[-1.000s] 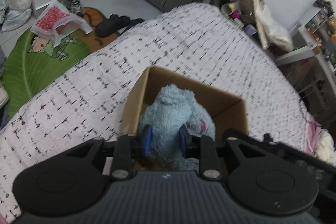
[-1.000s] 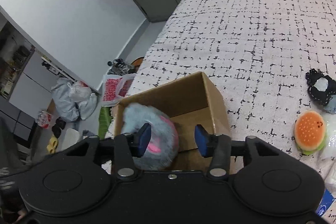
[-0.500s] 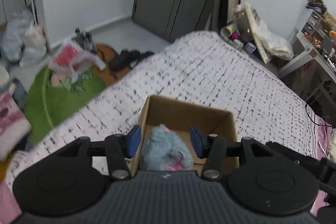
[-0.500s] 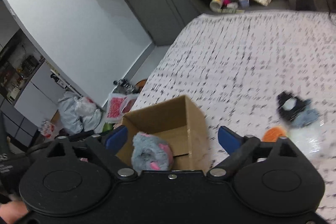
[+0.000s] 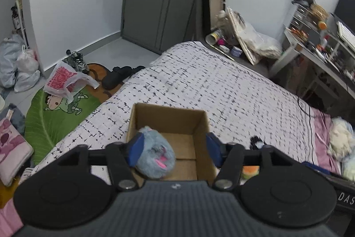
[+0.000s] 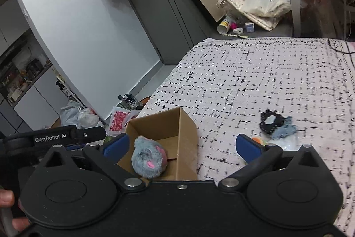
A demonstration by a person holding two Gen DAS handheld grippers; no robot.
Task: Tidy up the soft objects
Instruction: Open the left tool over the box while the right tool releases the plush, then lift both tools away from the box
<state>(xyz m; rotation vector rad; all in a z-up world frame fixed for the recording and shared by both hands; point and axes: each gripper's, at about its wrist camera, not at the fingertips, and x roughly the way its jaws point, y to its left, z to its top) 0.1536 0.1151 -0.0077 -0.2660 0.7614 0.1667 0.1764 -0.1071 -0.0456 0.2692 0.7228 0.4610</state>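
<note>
A blue-grey plush toy (image 5: 154, 154) (image 6: 148, 156) with pink patches lies in an open cardboard box (image 5: 168, 119) (image 6: 187, 137) on the bed. My left gripper (image 5: 174, 151) hangs above the box, its jaws opening, nothing pressed between them. My right gripper (image 6: 180, 146) is higher and to the right of the box, jaws opening wide and empty. A black and grey soft toy (image 6: 271, 122) and an orange burger plush (image 5: 250, 170) (image 6: 258, 141) lie on the bedspread to the right of the box.
The bed has a white spread with black dashes (image 5: 210, 86). White plush items (image 5: 339, 141) rest on pink bedding at its right end. The floor at left holds a green mat (image 5: 51, 112), bags and shoes. A cluttered desk (image 5: 321, 50) stands at the right.
Both grippers let go of the blue-grey plush, opened and rose away from the box. The plush now lies inside the box.
</note>
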